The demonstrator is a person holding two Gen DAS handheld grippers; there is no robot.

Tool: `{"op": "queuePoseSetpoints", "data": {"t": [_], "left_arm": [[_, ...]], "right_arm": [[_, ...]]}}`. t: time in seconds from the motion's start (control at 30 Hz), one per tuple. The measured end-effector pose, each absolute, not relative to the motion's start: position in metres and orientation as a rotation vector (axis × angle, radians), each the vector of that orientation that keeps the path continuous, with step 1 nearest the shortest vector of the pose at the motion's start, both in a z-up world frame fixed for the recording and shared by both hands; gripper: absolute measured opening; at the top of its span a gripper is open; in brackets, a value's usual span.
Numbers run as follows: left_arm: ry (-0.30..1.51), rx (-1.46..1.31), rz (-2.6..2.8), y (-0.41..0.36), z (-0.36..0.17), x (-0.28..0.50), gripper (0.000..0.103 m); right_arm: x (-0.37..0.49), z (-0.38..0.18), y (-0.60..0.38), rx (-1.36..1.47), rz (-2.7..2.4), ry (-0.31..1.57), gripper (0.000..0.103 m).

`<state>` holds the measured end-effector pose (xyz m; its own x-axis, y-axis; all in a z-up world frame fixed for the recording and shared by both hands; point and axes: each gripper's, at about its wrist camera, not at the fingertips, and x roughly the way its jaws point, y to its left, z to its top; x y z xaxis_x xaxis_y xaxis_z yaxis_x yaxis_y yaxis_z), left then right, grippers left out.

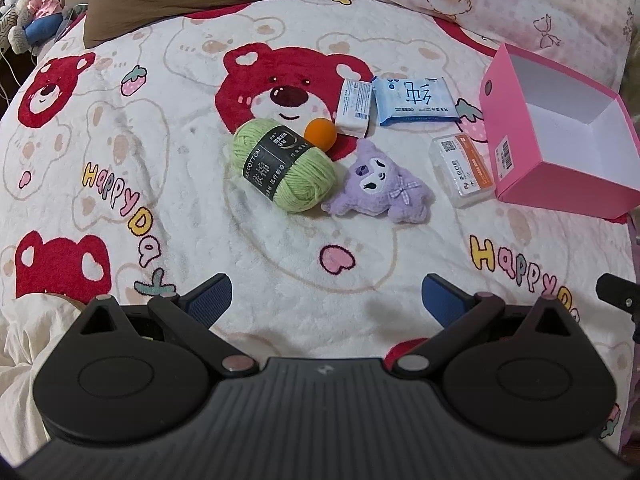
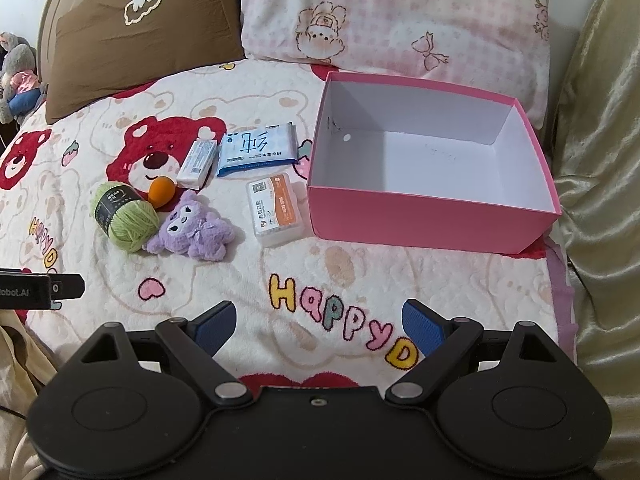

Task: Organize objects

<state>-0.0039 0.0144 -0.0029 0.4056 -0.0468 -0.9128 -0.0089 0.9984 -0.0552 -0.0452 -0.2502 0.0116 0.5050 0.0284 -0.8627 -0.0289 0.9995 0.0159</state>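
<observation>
Hovering above the bed blanket (image 2: 120,264), both hand-held grippers, left (image 1: 326,300) and right (image 2: 318,326), gaped wide with nothing between them; yarn (image 1: 286,168), plush (image 1: 380,188) and packets lay left of the pink box (image 2: 432,220).

Bed (image 2: 360,280) with bear-print blanket carries: pink box (image 2: 432,216), green yarn (image 2: 126,216), orange ball (image 2: 161,191), purple plush (image 2: 192,232), blue tissue pack (image 2: 260,148), white packet (image 2: 198,164), clear case (image 2: 276,210), two pillows.

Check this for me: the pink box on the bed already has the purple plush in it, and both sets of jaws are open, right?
Not quite. The pink box has nothing in it; the right wrist view shows its bare white floor. The purple plush lies on the blanket beside the green yarn. Both sets of jaws are indeed open.
</observation>
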Motion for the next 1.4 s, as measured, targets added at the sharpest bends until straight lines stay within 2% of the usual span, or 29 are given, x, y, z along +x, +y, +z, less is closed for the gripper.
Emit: {"op": "queuePoseSetpoints", "data": {"t": [1.4], "left_arm": [[1.11, -0.049, -0.077, 0.005, 0.011, -0.014, 0.103]], "right_arm": [[-0.044, 0.008, -0.249, -0.019, 0.042, 1.049, 0.092]]}}
